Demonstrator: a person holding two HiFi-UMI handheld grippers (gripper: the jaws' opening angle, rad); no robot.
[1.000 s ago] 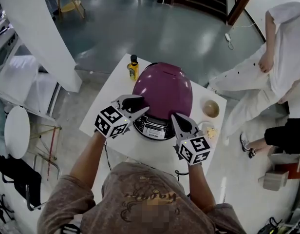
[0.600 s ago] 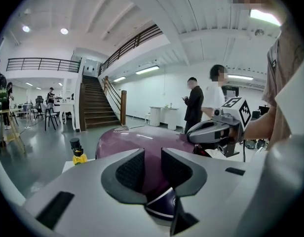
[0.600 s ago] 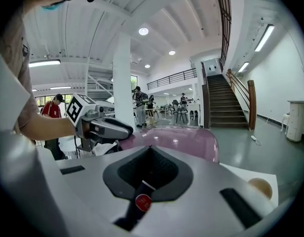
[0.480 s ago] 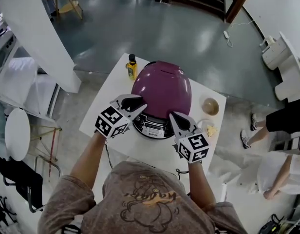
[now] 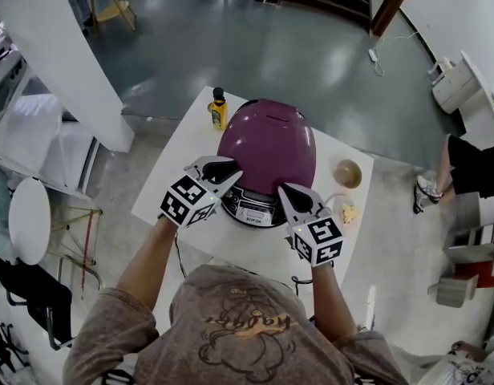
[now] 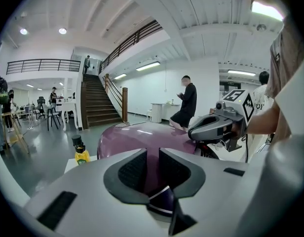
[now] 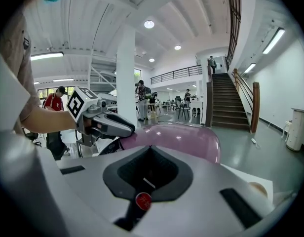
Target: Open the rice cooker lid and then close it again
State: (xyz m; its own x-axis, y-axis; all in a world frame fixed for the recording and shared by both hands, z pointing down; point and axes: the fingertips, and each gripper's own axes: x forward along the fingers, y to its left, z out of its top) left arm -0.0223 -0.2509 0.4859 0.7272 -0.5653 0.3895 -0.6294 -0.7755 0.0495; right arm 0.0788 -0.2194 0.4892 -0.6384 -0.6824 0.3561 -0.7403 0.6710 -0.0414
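The rice cooker [image 5: 267,144] stands on the white table, its purple domed lid down and its control panel [image 5: 251,212] facing me. My left gripper [image 5: 229,172] sits at the lid's front left edge. Its jaws have just been closing and stand a narrow gap apart in the left gripper view [image 6: 152,163]. Nothing is between the pads; the purple lid [image 6: 137,137] shows beyond them. My right gripper [image 5: 285,189] rests at the lid's front right edge. In the right gripper view its jaw tips [image 7: 149,149] meet, with nothing between, just short of the lid [image 7: 184,135].
A yellow bottle with a black cap [image 5: 220,111] stands at the table's far left corner [image 5: 191,139]. A brown bowl [image 5: 347,176] and a small dish of yellow food [image 5: 348,215] lie right of the cooker. A white pillar and a round stool [image 5: 26,215] stand at the left.
Both grippers keep their places at the cooker's front. The people at the right of the room have walked off towards the edge of the view.
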